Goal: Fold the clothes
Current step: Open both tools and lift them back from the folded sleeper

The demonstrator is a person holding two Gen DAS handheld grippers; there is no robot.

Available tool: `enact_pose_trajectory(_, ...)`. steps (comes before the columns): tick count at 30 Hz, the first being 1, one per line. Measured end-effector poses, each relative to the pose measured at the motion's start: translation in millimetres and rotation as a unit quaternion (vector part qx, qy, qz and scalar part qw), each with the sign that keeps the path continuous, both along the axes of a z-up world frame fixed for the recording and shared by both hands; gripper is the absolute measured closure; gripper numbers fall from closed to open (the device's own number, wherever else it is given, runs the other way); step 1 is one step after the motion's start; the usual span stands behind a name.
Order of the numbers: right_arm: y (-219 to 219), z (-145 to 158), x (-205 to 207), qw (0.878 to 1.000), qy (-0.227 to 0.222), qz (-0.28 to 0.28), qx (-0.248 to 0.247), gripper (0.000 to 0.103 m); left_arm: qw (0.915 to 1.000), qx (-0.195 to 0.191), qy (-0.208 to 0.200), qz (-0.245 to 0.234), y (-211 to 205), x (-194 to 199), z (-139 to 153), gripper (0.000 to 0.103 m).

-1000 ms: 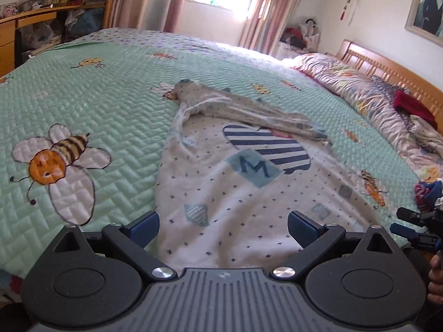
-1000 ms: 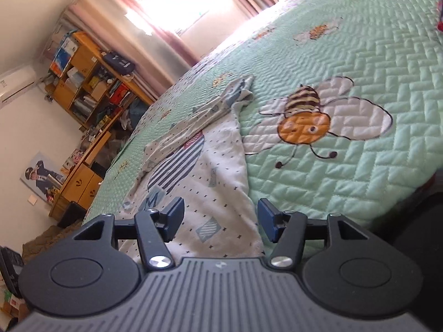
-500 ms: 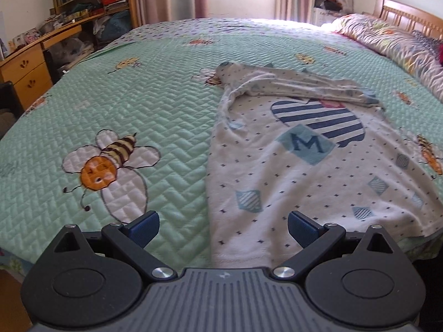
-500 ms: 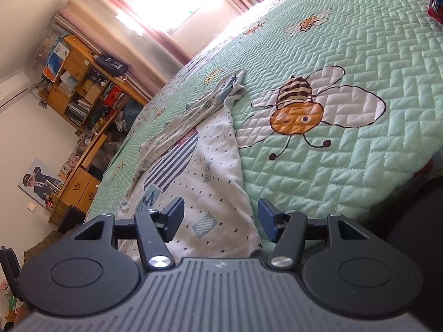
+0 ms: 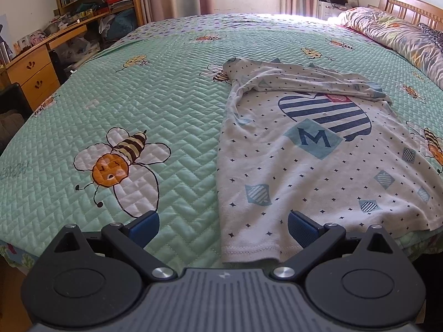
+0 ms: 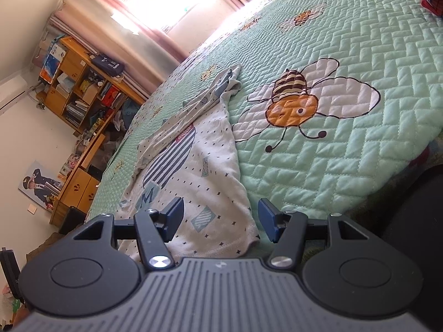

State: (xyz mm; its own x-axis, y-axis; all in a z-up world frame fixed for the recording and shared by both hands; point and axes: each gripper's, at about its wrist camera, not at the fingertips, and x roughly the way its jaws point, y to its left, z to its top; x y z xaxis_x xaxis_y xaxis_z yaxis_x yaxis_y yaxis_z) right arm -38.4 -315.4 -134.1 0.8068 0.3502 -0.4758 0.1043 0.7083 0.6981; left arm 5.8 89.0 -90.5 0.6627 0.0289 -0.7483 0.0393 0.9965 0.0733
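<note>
Left gripper [image 5: 223, 228]: at the bottom of the left wrist view, jaws spread wide, nothing between the blue pads. The near left hem corner of the shirt [image 5: 304, 166] sits in the gap, on the bed; no contact visible.

Right gripper [image 6: 220, 221]: at the bottom of the right wrist view, jaws apart, holding nothing. The shirt's near right hem corner lies between the fingers, not pinched.

The shirt, white with small dark specks, a striped patch and an "M", lies front up on the green quilted bedspread [image 5: 166, 105], centre to right of frame. Its upper part is bunched across the top.

Bee print [image 5: 119, 160] at left of centre. Wooden desk [image 5: 33, 74] at upper left; pillows [image 5: 398, 36] at upper right.
</note>
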Motion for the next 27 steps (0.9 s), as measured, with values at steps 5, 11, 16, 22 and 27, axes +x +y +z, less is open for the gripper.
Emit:
enact_pose_trajectory(5, -1.4, -0.1, -2.5, 1.0, -0.001, -0.003, 0.004, 0.042, 1.0, -0.001, 0.003, -0.001, 0.6, -1.5, -0.9, 0.003)
enact_pose_trajectory(11, -3.6, -2.1, -4.9, 1.0, 0.002, -0.008, 0.01, 0.042, 0.9996, -0.023, 0.014, -0.004, 4.8, -2.7, -8.1, 0.003)
enact_pose_trajectory(16, -4.7, -3.6, -7.8, 1.0, 0.002, -0.009, 0.012, 0.042, 0.9993, -0.028, 0.023, 0.0, 8.2, -4.6, -14.3, 0.003)
enact_pose_trajectory(22, -5.2, -6.2, -8.0, 1.0, 0.002, -0.013, 0.021, 0.041, 0.9991, -0.032, 0.029, 0.003, 13.0, -3.5, -19.0, 0.003)
enact_pose_trajectory(27, -2.5, -7.7, -8.1, 1.0, -0.002, -0.004, 0.022, 0.041, 0.9978, -0.057, 0.028, 0.015, 23.4, -0.7, -23.2, 0.003)
